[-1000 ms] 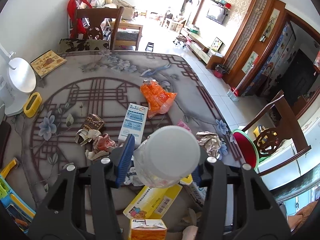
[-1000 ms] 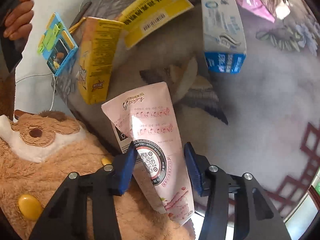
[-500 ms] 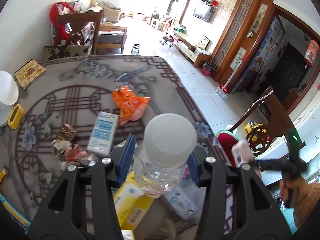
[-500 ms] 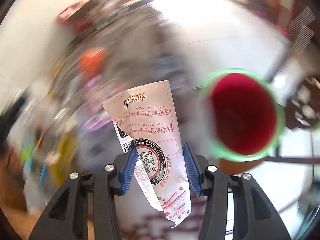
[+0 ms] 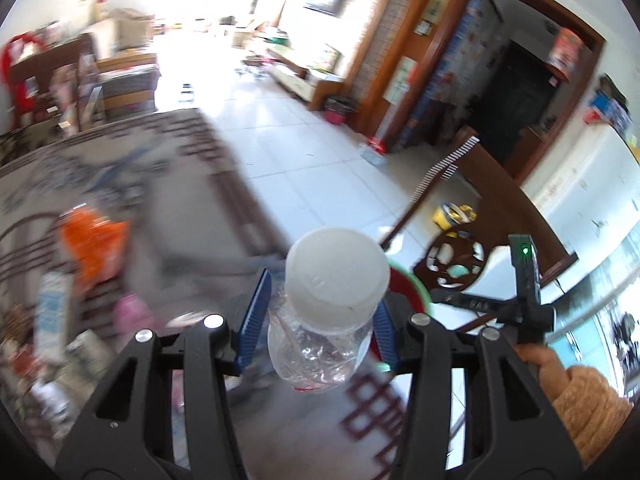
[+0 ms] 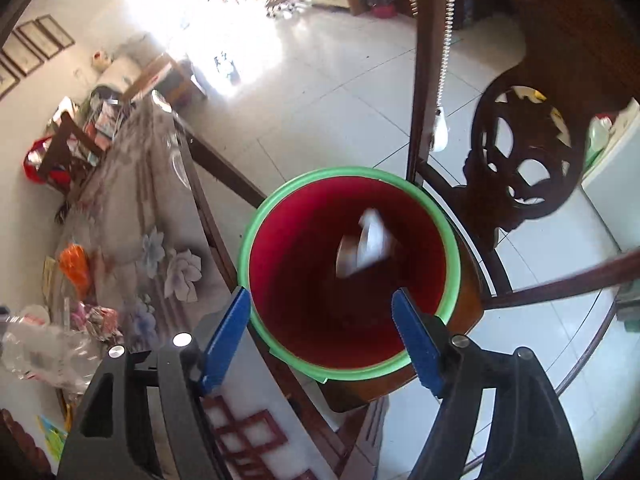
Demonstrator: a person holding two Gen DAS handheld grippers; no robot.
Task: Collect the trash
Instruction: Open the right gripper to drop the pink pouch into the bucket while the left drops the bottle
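My left gripper (image 5: pixel 320 300) is shut on a crushed clear plastic bottle (image 5: pixel 316 344) with a white cap, held over the table's right edge. The bottle also shows at the left of the right wrist view (image 6: pixel 40 352). A red bucket with a green rim (image 6: pixel 352 172) stands on a chair seat beside the table; a sliver of its rim (image 5: pixel 416 288) peeks out behind the bottle. My right gripper (image 6: pixel 320 296) hangs right above the bucket, its jaws opening with nothing between them. A blurred pink-white pouch (image 6: pixel 364 240) is falling inside the bucket.
A patterned table (image 6: pixel 132 208) carries an orange bag (image 5: pixel 94 240), a blue-white carton (image 5: pixel 50 316) and other scraps at its left. A dark carved wooden chair (image 6: pixel 520 152) rises behind the bucket. A hand (image 5: pixel 536 360) in an orange sleeve shows at the lower right. Tiled floor lies beyond.
The right gripper swung from the table to above the bucket and let go of the pink pouch, which now drops inside. The left gripper carried the bottle rightward toward the table's edge.
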